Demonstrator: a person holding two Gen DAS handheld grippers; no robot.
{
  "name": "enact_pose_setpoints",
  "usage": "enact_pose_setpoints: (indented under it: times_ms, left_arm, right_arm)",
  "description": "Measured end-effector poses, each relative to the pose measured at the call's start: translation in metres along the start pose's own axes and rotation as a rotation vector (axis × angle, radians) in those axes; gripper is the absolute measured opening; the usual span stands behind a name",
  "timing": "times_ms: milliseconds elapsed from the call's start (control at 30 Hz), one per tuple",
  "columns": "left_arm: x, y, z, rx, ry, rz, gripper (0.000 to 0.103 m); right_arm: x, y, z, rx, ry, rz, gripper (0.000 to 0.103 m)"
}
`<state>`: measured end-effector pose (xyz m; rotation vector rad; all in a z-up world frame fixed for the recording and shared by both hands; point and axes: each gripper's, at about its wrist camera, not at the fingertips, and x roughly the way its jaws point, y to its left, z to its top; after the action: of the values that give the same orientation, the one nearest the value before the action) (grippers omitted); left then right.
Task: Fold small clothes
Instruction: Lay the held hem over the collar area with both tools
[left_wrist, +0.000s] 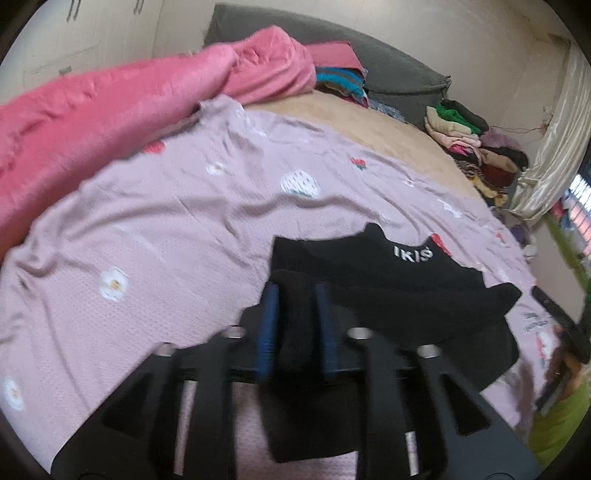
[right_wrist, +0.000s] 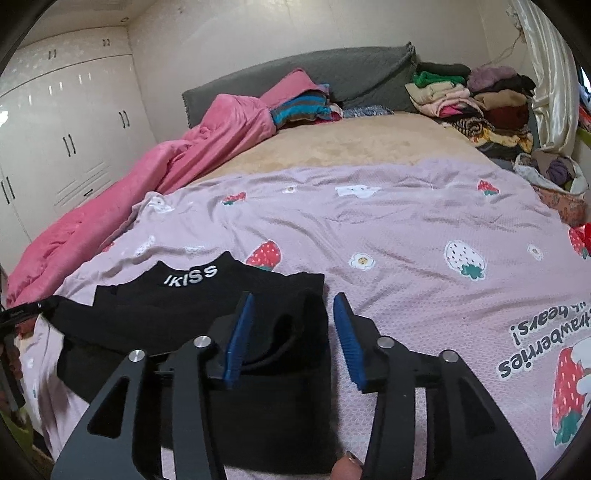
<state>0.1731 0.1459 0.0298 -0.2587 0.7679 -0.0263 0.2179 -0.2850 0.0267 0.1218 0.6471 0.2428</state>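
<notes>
- Black knitted top with white "IKISS" letters on the collar (right_wrist: 192, 314) lying flat on the lilac strawberry-print bed cover (right_wrist: 406, 236), near the front edge of the bed, collar pointing to the grey headboard (right_wrist: 295, 74).
- Seems partly folded already: lower part of the top doubled up over the body, a dark fold line across it. Judged as middle of the task; sides or sleeves probably left to bring in, then a last fold.
- Left tongs (left_wrist: 297, 291) narrow, blue pads on each side of a raised ridge of black cloth; hard to say if pads press or only stand beside, so grip looks loosened.
- Right tongs (right_wrist: 293, 299) clearly wider, a rolled bit of the same black cloth between the pads, right pad apart from it; not gripping.
- Left view blurred, so edges of the top unclear there; sleeves not possible to separate from the body, all black on black.
- Nearest hem of the top hidden under both tools.
- Piles of other clothes (right_wrist: 480, 107) beside the headboard, well apart from the top; folded or not, cannot tell.
- Pink plush blanket (right_wrist: 166, 166) bunched left of the top.
</notes>
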Motion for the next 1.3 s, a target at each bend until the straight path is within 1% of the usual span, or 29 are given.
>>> enact_pose_setpoints:
  times_ms: [33, 133, 267, 300, 333, 367, 400, 433, 467, 500, 600, 733, 933, 1100, 1233, 1300]
  left_arm:
    - [-0.004, -0.001, 0.000, 0.011, -0.015, 0.011, 0.032]
    - [-0.012, -0.004, 0.001, 0.023, -0.025, 0.004, 0.032]
    - [-0.012, -0.017, -0.009, 0.082, 0.007, -0.011, 0.032]
    - [-0.009, -0.021, -0.014, 0.097, 0.024, -0.019, 0.032]
    - [-0.006, -0.025, -0.019, 0.108, 0.045, -0.029, 0.027]
    - [-0.001, -0.029, -0.025, 0.123, 0.075, -0.036, 0.016]
    - [0.003, -0.032, -0.030, 0.140, 0.095, -0.036, 0.010]
    - [0.009, -0.036, -0.035, 0.161, 0.115, -0.027, 0.006]
    - [0.016, -0.039, -0.040, 0.184, 0.139, -0.010, 0.006]
    - [0.022, -0.040, -0.044, 0.196, 0.154, 0.000, 0.006]
    - [0.038, -0.042, -0.050, 0.219, 0.181, 0.024, 0.006]
    - [0.050, -0.043, -0.044, 0.220, 0.167, 0.032, 0.006]
    - [0.068, -0.046, -0.025, 0.214, 0.138, 0.026, 0.006]
    - [0.076, -0.035, -0.010, 0.173, 0.123, 0.017, 0.006]
    - [0.076, -0.022, 0.005, 0.131, 0.086, 0.029, 0.006]
    - [0.073, -0.008, 0.013, 0.081, 0.064, 0.038, 0.007]
  right_arm:
    - [-0.003, 0.002, -0.001, -0.006, -0.005, 0.002, 0.048]
    - [-0.013, 0.009, -0.004, -0.027, -0.012, 0.032, 0.050]
    - [-0.020, 0.023, -0.010, -0.076, 0.012, 0.076, 0.049]
    - [-0.020, 0.029, -0.013, -0.099, 0.028, 0.092, 0.046]
    - [-0.021, 0.034, -0.018, -0.125, 0.040, 0.102, 0.037]
    - [-0.021, 0.038, -0.020, -0.138, 0.049, 0.108, 0.034]
    - [-0.019, 0.043, -0.026, -0.158, 0.075, 0.124, 0.029]
    - [-0.017, 0.046, -0.030, -0.166, 0.089, 0.129, 0.025]
    - [-0.014, 0.049, -0.034, -0.175, 0.110, 0.132, 0.024]
    - [-0.008, 0.053, -0.041, -0.192, 0.144, 0.123, 0.024]
    - [0.008, 0.054, -0.052, -0.208, 0.198, 0.085, 0.024]
    - [0.042, 0.043, -0.055, -0.174, 0.258, 0.016, 0.024]
    - [0.073, 0.031, -0.032, -0.117, 0.237, 0.029, 0.024]
    - [0.091, 0.018, -0.010, -0.052, 0.201, 0.025, 0.024]
    - [0.093, 0.007, 0.004, -0.028, 0.164, -0.005, 0.024]
    - [0.089, 0.002, 0.008, -0.035, 0.140, -0.037, 0.024]
